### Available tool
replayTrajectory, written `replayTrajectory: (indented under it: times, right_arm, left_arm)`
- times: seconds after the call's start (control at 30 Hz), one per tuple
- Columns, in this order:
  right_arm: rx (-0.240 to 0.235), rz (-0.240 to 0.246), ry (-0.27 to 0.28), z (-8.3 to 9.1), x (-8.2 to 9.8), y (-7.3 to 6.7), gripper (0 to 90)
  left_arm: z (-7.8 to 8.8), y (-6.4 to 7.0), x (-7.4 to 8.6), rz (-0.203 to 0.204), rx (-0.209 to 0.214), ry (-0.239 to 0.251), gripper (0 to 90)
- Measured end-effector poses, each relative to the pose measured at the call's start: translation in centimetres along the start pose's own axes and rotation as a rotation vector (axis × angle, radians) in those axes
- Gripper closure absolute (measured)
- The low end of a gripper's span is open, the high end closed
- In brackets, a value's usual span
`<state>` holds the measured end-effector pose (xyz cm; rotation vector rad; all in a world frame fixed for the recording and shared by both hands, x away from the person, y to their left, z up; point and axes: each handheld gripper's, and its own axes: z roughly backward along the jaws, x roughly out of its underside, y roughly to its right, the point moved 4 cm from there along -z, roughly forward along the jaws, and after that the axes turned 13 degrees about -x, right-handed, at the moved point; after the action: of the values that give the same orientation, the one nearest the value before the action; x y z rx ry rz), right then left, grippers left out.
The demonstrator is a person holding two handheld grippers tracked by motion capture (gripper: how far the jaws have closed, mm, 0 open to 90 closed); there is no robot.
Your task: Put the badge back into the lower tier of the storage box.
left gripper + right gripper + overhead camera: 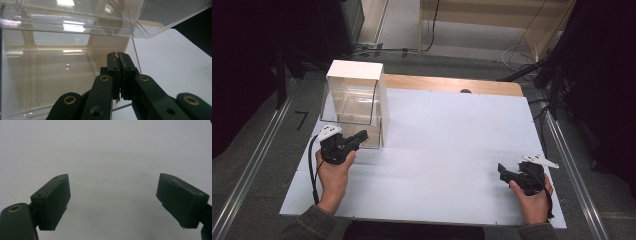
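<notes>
Starting at the left of the high view: clear plastic box [353, 100] with a white top, standing at the table's [452, 145] far left corner, upright, its cream inner wall showing through the transparent panels. Just in front of its lower edge, left gripper [360, 136], held in the left hand [333, 172], jaws pressed flat together with nothing visible between them, tips right at the box's [62, 65] near bottom corner in the left gripper view; touching or a hair apart, cannot tell. Judging by the thin see-through walls and hollow inside: probably light, stiff but springy, slick on every face, likely to skid on the smooth tabletop rather than tip if nudged low, and liable to crack or scuff under a hard pinch. Best hold, by the look of it: a single wall edge or the rim of the open front, pinched between the pads, or the solid white side panel for a firmer bite; broad faces too wide and too slippery. Middle of the table: bare white surface. Far right, near the front edge: right gripper [504, 171] in the right hand [532, 200], well apart from the box, jaws spread wide over plain tabletop [105, 157], holding nothing
</notes>
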<state>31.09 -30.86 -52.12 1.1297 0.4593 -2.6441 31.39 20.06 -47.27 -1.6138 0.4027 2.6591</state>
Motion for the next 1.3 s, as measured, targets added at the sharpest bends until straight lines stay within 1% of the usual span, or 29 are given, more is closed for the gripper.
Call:
replayTrajectory:
  times: [0.23, 0.37, 0.4, 0.5, 0.6, 0.63, 0.7, 0.77, 0.83, 0.9, 0.97, 1.17, 1.3]
  right_arm:
    - [0.003, -0.002, 0.0, 0.02, 0.03, 0.02, 10.8]
    - [0.001, 0.002, -0.001, 0.0, 0.03, -0.01, 10.8]
    - [0.0, 0.001, -0.002, 0.01, 0.03, 0.0, 10.8]
    - [0.001, 0.001, -0.002, 0.0, 0.04, 0.02, 10.8]
    - [0.0, 0.002, -0.003, -0.01, 0.04, -0.01, 10.8]
    - [0.0, 0.002, -0.002, -0.01, 0.04, -0.02, 10.7]
    - [0.0, 0.002, -0.002, -0.01, 0.04, -0.02, 10.8]
    - [-0.001, 0.001, -0.002, 0.01, 0.04, 0.0, 10.8]
    - [-0.001, 0.001, -0.002, 0.01, 0.04, 0.0, 10.8]
    - [-0.001, 0.002, -0.002, 0.0, 0.04, -0.01, 10.8]
    - [-0.001, 0.002, -0.002, 0.01, 0.03, -0.02, 10.8]
    - [0.0, 0.002, 0.0, 0.03, 0.03, 0.02, 10.8]
    - [0.001, 0.001, -0.001, 0.02, 0.04, 0.0, 10.7]
  left_arm:
    - [-0.31, -0.58, 0.01, 0.0, -0.027, 0.006, 89.3]
    - [-0.47, -0.73, 0.07, 0.008, -0.034, 0.004, 89.3]
    - [-0.49, -0.76, 0.09, 0.014, -0.041, 0.002, 89.3]
    - [-0.55, -0.84, 0.08, 0.016, -0.043, 0.003, 89.3]
    - [-0.67, -0.95, 0.11, 0.027, -0.046, 0.006, 89.0]
    - [-0.72, -0.96, 0.14, 0.033, -0.049, 0.007, 88.1]
    - [-0.76, -1.0, 0.17, 0.034, -0.047, 0.004, 79.3]
    - [-0.7, -0.93, 0.14, 0.04, -0.046, 0.01, 76.4]
    - [-0.65, -0.92, 0.1, 0.037, -0.051, 0.014, 72.8]
    - [-0.67, -0.94, 0.15, 0.038, -0.053, 0.006, 68.4]
    - [-0.67, -1.0, 0.2, 0.035, -0.061, 0.005, 66.2]
    - [-0.6, -0.96, 0.23, 0.039, -0.064, 0.001, 60.5]
    - [-0.6, -0.97, 0.28, 0.037, -0.067, 0.001, 59.1]
